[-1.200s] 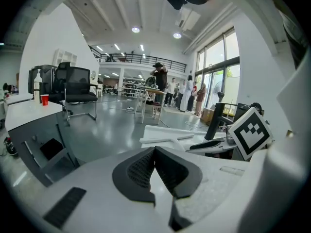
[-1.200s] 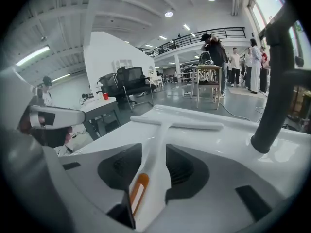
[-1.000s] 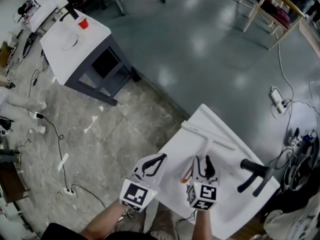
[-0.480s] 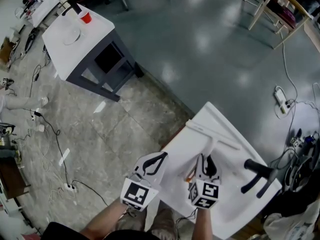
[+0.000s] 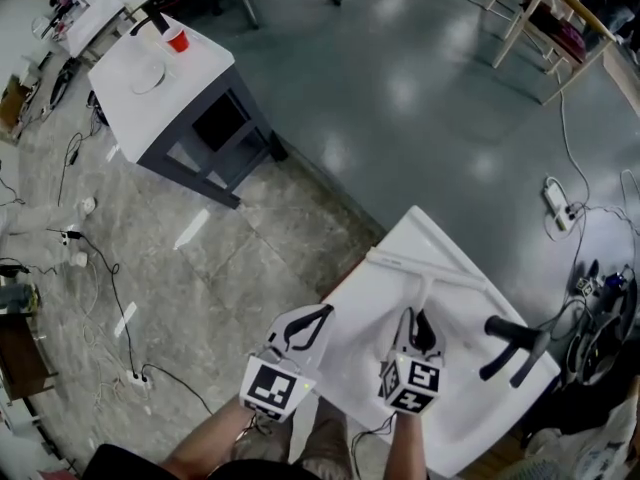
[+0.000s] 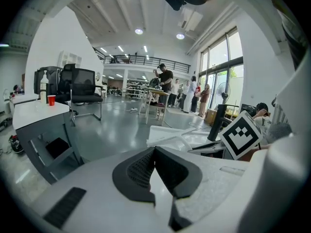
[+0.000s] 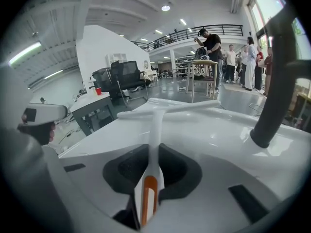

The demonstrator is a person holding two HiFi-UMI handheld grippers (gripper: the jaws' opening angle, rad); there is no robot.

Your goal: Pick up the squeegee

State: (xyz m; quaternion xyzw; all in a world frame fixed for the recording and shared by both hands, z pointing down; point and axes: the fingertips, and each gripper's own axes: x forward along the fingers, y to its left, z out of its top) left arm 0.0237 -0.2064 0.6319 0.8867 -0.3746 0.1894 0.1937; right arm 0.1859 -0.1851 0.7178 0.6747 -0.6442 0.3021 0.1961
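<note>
The squeegee point(image 7: 155, 125) lies with its handle between the jaws of our right gripper point(image 7: 151, 171), and these jaws are closing on it. A narrow gap is visible on each side of the handle, so we judge that the pads do not press it yet, though the near end is hard to read in this view. The handle runs straight away from the gripper, with an orange strip at its near end. The long blade lies across at the far end. The whole squeegee point(image 5: 424, 293) rests flat on the white table point(image 5: 465, 393), in front of the right gripper point(image 5: 415, 320).

To do this step well, we should keep the hand still until the jaws finish closing, so that the pads meet the two sides of the handle squarely. After that, a straight lift is best. The blade is far from the grip, so the handle may tilt or slip if the hold is weak.

The black post point(image 5: 508, 346) stands on the table to the right, so the blade should not swing that way. Our left gripper point(image 5: 306, 328) is closed and empty, beside the table's left edge.
</note>
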